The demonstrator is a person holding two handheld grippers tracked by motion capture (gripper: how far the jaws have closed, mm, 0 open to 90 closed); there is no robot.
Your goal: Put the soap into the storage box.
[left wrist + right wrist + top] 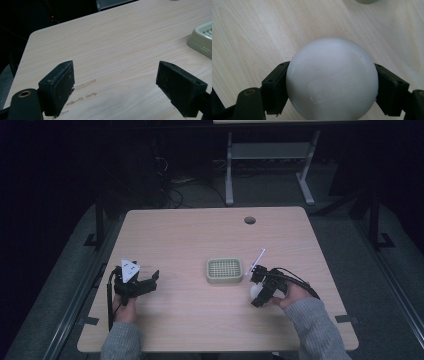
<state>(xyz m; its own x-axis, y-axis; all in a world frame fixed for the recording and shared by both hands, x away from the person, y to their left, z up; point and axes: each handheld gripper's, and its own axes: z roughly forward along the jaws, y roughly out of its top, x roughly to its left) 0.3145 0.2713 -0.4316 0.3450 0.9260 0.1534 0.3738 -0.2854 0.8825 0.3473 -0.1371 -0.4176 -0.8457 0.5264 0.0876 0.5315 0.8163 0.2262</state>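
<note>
Two grippers low over the table. Left gripper sits level near the left edge, jaws spread wide, bare wood between and ahead. Right gripper tilts down, clamped on a white ball; green tray just ahead-left, open tabletop beyond.

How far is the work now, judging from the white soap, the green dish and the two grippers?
Done: the right gripper is shut on the white soap, near the table's front right. In hand: the soap sits just short of the green soap dish, which looks empty. Left, probably: placing the soap in the dish. The left gripper is open over bare table.
</note>
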